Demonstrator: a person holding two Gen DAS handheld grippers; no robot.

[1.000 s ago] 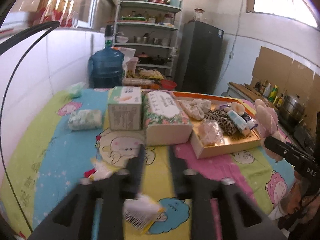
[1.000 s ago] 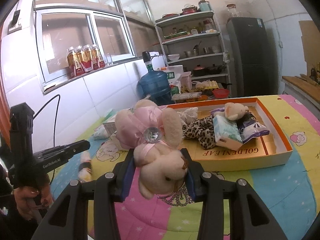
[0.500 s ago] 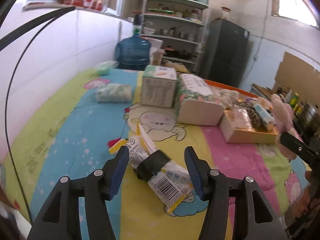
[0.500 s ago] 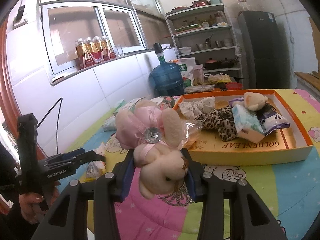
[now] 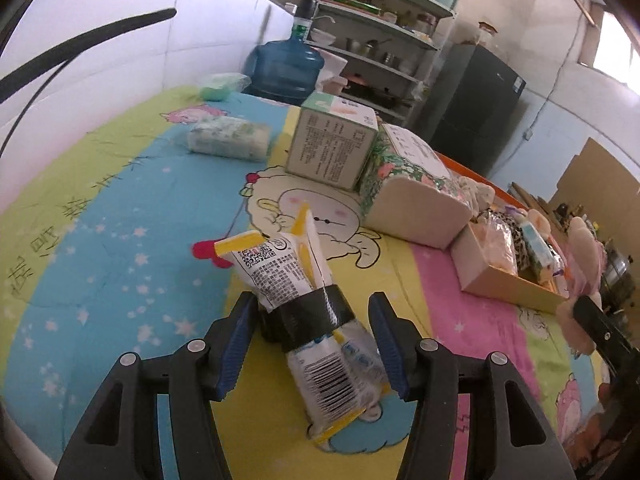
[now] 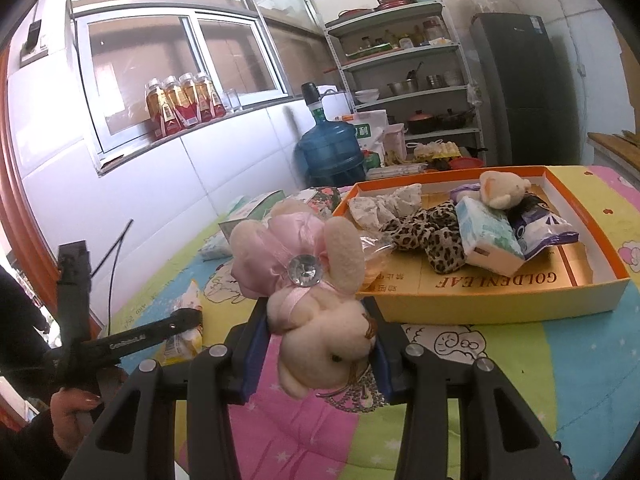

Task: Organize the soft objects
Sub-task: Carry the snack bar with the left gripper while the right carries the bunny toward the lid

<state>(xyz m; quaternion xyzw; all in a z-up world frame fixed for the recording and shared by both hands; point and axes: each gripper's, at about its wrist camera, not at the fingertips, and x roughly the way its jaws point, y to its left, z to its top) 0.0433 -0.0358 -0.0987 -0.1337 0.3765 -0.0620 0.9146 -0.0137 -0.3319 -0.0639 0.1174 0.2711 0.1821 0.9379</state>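
Lying on the cartoon-print cloth of the bench (image 5: 120, 208), a white and yellow packet (image 5: 304, 304) banded with black tape is sitting between the fingers of the left tool (image 5: 312, 340). That tool's jaws have just been opening, and they are now standing clear of the packet on both sides, so it is resting loose on the bench. The right tool (image 6: 320, 336) is clamping a plush rabbit (image 6: 316, 300) with a pink bow and a clear gem, holding it up over the bench just in front of the orange-rimmed box (image 6: 592, 224).

Judging by this, the step in hand is a two-part one: the packet is being lined up for a grasp while the rabbit is waiting to go into the box. The next move is probably calling for the left tool to close around the taped middle, where the packet is firmest, and for the right tool to carry the rabbit over the near wall of the box and let go in the bare corner.

Inside the box a leopard-print cloth (image 6: 432, 232), a tissue pack (image 6: 488, 236) and a small bear (image 6: 504, 192) are already lying together. Its floor is reading "GOLDENLEAF", upside down. The left tool, seen from the right wrist, is bearing white lettering too blurred to read surely. A barcode and a QR code are showing on the packet; its small print is unreadable.
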